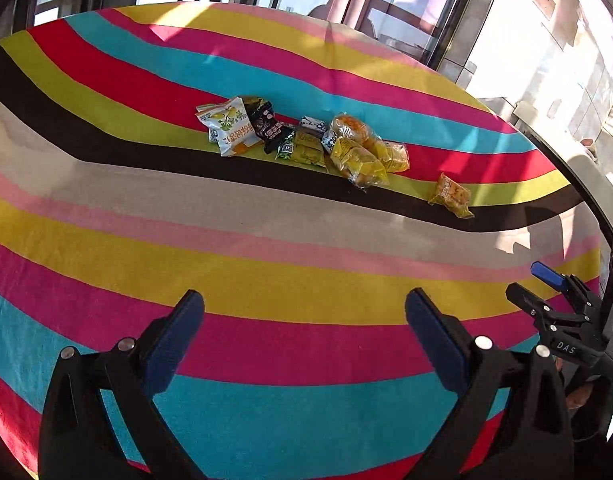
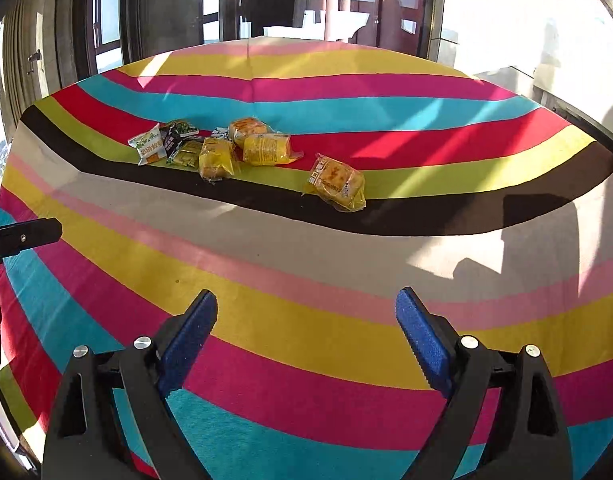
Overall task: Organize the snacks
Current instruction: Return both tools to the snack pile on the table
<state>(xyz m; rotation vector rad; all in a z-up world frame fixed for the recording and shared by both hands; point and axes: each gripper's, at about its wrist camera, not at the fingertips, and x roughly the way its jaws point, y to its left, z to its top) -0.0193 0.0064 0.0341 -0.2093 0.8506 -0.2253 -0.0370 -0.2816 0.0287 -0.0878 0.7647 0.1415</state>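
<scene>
A pile of snack packets lies on the striped tablecloth (image 1: 266,280): a white-and-green bag (image 1: 228,128), a dark packet (image 1: 268,124), a green packet (image 1: 302,150) and clear-wrapped yellow cakes (image 1: 358,160). One yellow packet (image 1: 452,196) lies apart to their right. My left gripper (image 1: 304,300) hangs open and empty over the near stripes, well short of the pile. In the right wrist view the lone packet (image 2: 338,182) lies ahead and the pile (image 2: 216,158) is further left. My right gripper (image 2: 306,296) is open and empty too, and it shows at the left view's right edge (image 1: 532,284).
The cloth (image 2: 306,360) covers a wide table with bright sun patches and shadows on its right side. Glass doors and dark frames (image 2: 266,0) stand behind the far edge. A finger of the left gripper (image 2: 26,234) pokes in at the right view's left edge.
</scene>
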